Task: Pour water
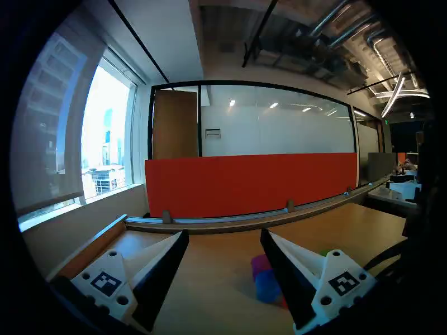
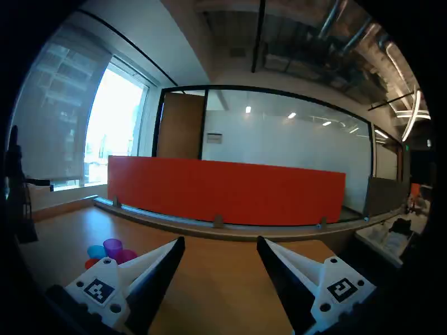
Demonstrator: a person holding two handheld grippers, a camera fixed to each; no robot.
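Your left tool carries its camera low over the counter, looking forward between its two fingers at the red panel, which stands well off across the wood and is seen nearly square-on. Your right tool carries its camera at much the same height, also facing the panel, and the fingers frame the bottom of the view in the same way. Both views share the panel, the glass wall behind it, the window past the panel's left end and the counter. The coloured cups sit in front of the panel's middle in the left gripper view, and in front of its left end in the right gripper view.
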